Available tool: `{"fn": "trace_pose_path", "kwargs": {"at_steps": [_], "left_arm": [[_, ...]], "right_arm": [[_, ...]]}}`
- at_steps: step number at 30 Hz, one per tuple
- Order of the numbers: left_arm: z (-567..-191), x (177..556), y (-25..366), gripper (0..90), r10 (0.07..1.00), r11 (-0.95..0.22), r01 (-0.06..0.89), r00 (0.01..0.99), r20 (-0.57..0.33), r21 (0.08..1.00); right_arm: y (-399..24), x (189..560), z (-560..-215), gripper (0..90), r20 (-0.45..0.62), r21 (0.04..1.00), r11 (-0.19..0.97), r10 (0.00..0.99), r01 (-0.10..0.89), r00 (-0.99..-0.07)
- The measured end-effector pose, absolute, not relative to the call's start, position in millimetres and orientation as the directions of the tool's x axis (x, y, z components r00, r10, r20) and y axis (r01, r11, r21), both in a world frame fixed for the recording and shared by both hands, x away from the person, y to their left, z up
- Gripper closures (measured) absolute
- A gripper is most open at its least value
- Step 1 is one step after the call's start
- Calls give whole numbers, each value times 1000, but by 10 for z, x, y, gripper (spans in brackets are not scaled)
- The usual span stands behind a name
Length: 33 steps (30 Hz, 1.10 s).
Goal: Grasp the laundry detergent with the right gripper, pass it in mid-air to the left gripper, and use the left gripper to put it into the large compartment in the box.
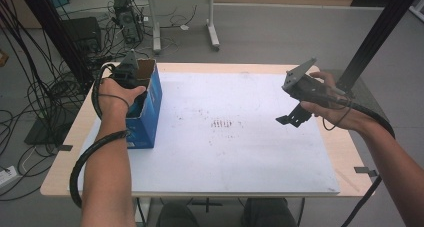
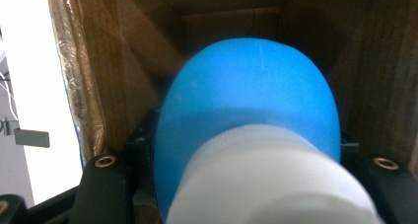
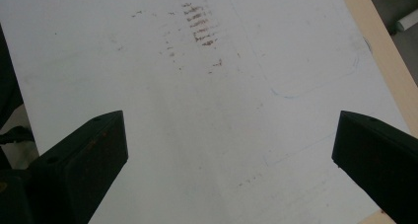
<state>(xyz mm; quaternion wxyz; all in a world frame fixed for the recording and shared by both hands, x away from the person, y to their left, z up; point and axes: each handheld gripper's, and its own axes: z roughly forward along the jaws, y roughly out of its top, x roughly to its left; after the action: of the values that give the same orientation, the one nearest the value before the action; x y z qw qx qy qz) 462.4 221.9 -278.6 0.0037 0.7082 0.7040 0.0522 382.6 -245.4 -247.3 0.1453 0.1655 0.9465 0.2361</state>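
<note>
An open cardboard box with blue outer walls (image 1: pixel 151 109) stands on the left of the white table sheet (image 1: pixel 240 152). My left gripper (image 1: pixel 129 78) reaches down into the box from above, its fingertips hidden inside. In the left gripper view the jaws stand on either side of a blue rounded bottle (image 2: pixel 251 95) with a white cap (image 2: pixel 266 184) and are shut on it, with the brown inner walls of the box (image 2: pixel 123 61) around it. My right gripper (image 1: pixel 292 118) hovers over the right side of the sheet, open and holding nothing (image 3: pixel 229 145).
The wooden table edge (image 1: pixel 65 162) frames the white sheet, which bears faint brown marks (image 1: pixel 222 123) at its centre. Beyond the table are a black post (image 1: pixel 380 32), cables and equipment (image 1: pixel 125 17) on the floor, and another table's legs (image 1: pixel 212 32).
</note>
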Motion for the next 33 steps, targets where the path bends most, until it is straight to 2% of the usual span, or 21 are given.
{"fn": "trace_pose_path", "kwargs": {"at_steps": [13,33], "left_arm": [[-2683,4609,2202,303,997,-16,996,9,80,88],[-2425,4506,2167,263,993,-29,992,16,114,120]], "right_arm": [[-2450,3811,-2443,4,-203,499,833,380,238,-902],[-2421,3738,-2364,4,-217,510,831,373,221,-902]]}}
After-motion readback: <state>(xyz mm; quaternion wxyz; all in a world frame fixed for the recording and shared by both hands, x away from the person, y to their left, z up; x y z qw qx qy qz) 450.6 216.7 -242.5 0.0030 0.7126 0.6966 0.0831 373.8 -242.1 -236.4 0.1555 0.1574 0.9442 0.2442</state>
